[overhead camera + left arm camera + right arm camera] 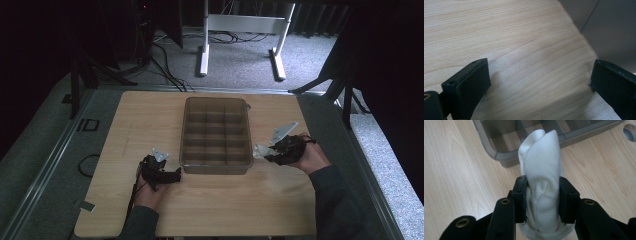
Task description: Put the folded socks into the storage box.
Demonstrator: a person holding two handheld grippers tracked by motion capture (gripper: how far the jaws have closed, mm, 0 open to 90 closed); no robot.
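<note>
Divided tray mid-table, left hand-held gripper at its near-left corner, cloth near-right

A: From where does the high view look?

B: From above the person's edge of the wooden table, forward and down, taking in the whole top and the floor beyond.

A: And the left gripper view?

B: Very low and close, facing bare tabletop beside a grey wall.

A: The right gripper view?

B: Close, angled down toward the divided grey tray, which the high view shares.
</note>
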